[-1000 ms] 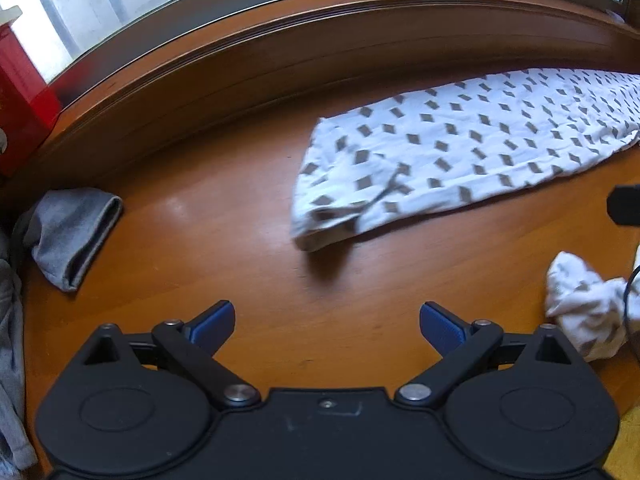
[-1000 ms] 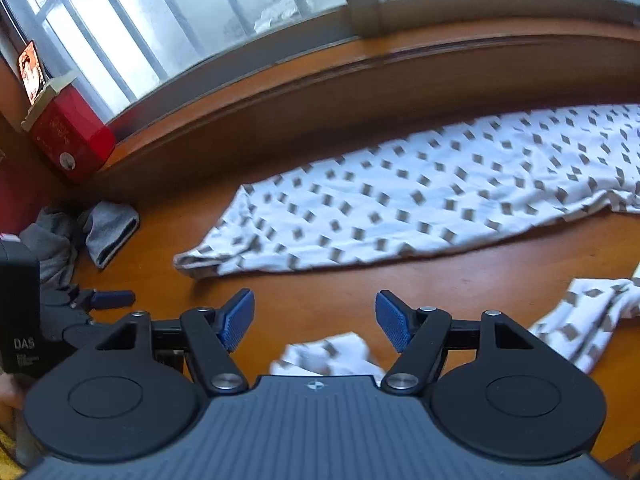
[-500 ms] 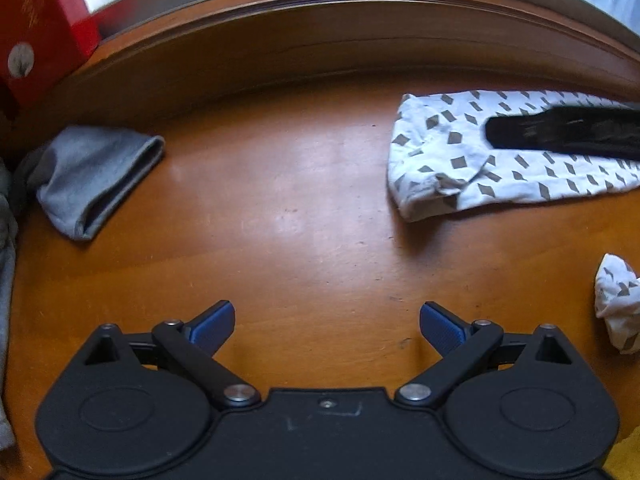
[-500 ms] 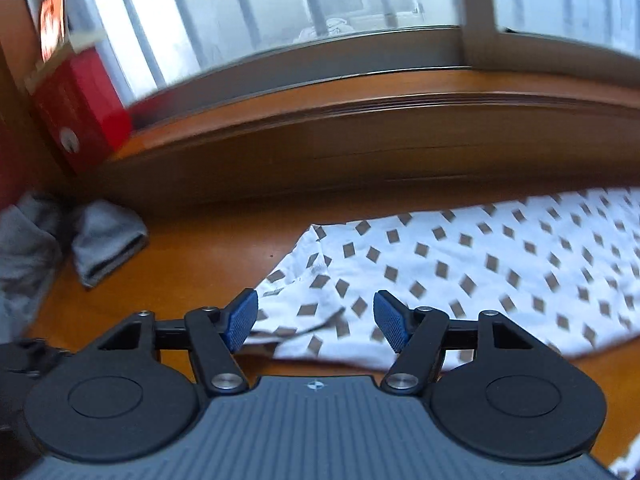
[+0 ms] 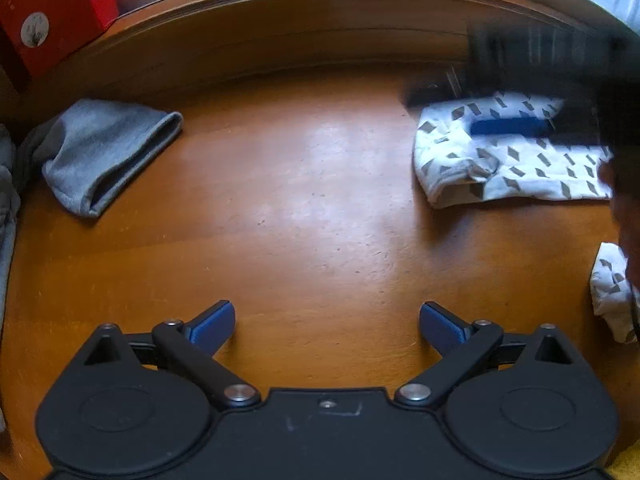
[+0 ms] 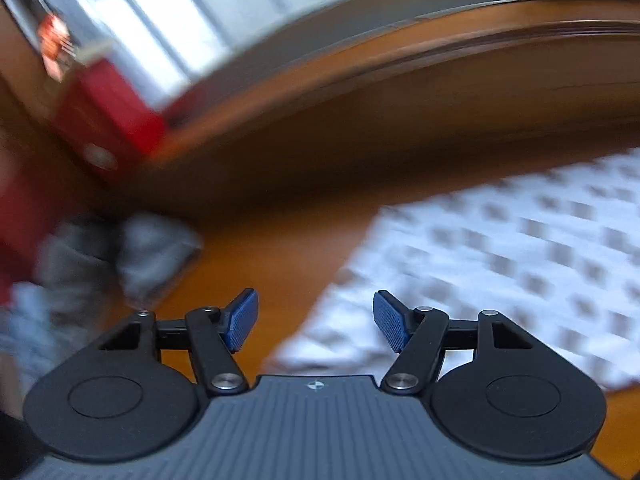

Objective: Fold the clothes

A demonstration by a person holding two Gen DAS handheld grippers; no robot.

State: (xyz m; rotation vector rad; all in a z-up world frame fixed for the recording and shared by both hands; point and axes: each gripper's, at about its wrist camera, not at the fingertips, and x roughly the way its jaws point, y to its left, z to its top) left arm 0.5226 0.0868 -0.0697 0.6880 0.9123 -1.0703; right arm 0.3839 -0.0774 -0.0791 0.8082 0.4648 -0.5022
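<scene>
Gaping wide, right gripper (image 6: 316, 320) hovers empty over patterned garment's (image 6: 500, 264) end; left gripper (image 5: 326, 322) likewise

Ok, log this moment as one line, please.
phase: reaching | left gripper: open, over bare wood | right gripper: open, at patterned garment end | grasped: nothing

daylight from the window (image 6: 168, 20); right view motion-blurred; fisheye-bent edges

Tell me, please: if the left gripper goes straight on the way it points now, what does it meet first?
Probably bare wood. The left gripper stands open over the wooden surface, nothing between its fingers. The grey garment lies off to the left, the patterned cloth to the right. Depth is hard to judge.
</scene>
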